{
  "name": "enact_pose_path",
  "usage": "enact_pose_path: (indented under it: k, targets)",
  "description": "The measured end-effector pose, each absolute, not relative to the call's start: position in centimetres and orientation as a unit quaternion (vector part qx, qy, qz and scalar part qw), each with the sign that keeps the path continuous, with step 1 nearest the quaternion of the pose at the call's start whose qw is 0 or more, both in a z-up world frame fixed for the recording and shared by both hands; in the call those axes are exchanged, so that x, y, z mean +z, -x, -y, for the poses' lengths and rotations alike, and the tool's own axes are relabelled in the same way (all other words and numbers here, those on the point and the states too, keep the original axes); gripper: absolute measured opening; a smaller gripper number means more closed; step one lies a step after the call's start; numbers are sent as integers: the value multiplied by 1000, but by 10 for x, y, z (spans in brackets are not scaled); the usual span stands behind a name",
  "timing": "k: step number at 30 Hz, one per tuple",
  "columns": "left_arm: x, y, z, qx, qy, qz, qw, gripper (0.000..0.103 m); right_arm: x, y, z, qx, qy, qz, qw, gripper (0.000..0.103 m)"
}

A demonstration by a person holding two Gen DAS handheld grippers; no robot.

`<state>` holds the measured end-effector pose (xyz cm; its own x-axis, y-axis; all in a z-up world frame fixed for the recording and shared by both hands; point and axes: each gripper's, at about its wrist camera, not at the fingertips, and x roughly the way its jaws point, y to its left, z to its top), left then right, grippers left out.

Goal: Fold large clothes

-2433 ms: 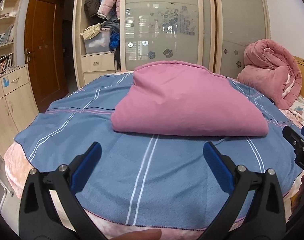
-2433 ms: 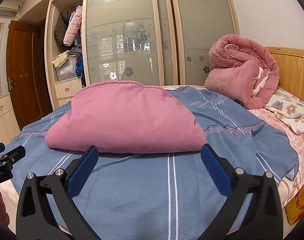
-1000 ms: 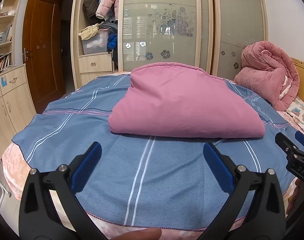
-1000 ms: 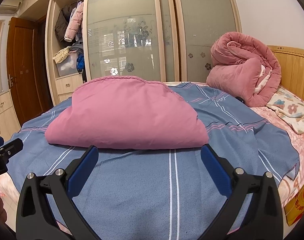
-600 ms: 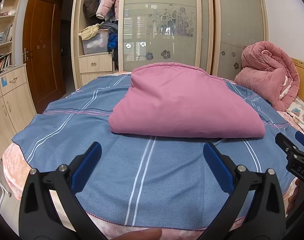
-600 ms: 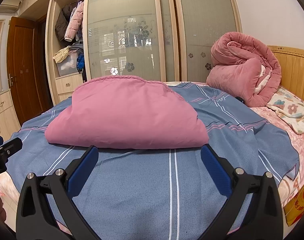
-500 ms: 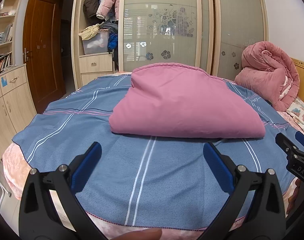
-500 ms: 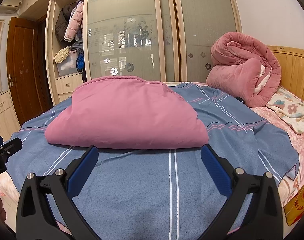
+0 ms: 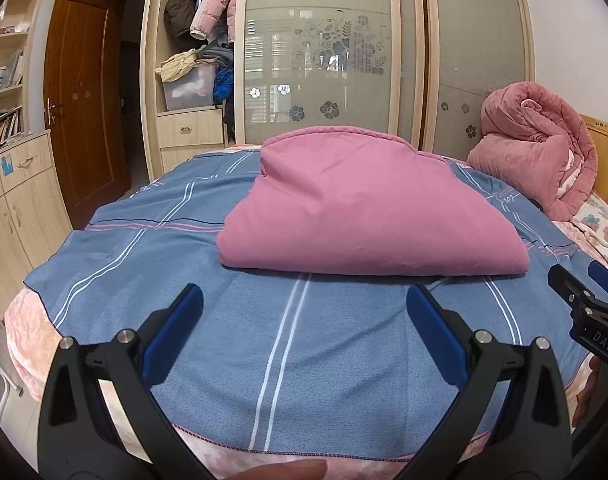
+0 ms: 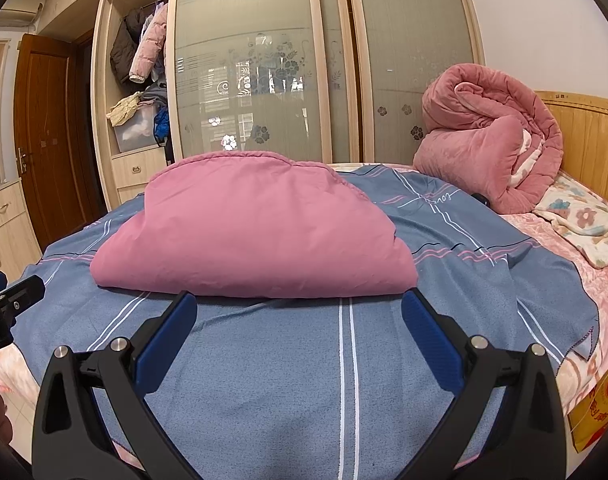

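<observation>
A pink garment [image 9: 364, 208] lies folded into a thick bundle in the middle of the bed, on a blue striped sheet [image 9: 287, 340]. It also shows in the right wrist view [image 10: 251, 236]. My left gripper [image 9: 304, 304] is open and empty, held over the sheet near the bed's front edge, short of the bundle. My right gripper [image 10: 295, 304] is open and empty, its fingertips close to the bundle's near fold. The right gripper's tip shows at the right edge of the left wrist view [image 9: 584, 300]; the left gripper's tip shows at the left edge of the right wrist view [image 10: 11, 300].
A rolled pink quilt [image 10: 492, 148] sits at the head of the bed by a wooden headboard [image 10: 584, 140]. A floral blanket [image 10: 584, 224] lies beside it. A wardrobe with glass sliding doors [image 9: 328, 60] stands behind the bed; a wooden door [image 9: 83, 100] and cabinets [image 9: 11, 208] are at left.
Both views dipped slightly compared with 2.4 s ago, then held still. The pink bundle has not moved and both grippers stay open.
</observation>
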<state>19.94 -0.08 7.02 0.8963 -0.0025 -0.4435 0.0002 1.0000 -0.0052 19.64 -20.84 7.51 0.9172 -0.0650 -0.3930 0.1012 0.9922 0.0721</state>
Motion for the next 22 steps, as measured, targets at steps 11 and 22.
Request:
enact_pose_path:
  k: [11,22]
  targets:
    - [71,-196,4,0,-6,-216,976,101,75,-197,208,-42,-46,-200,978,102]
    - [71,-196,5,-11,-6,-226,974,101,75,-196,208,-42,-46,-200,978,102]
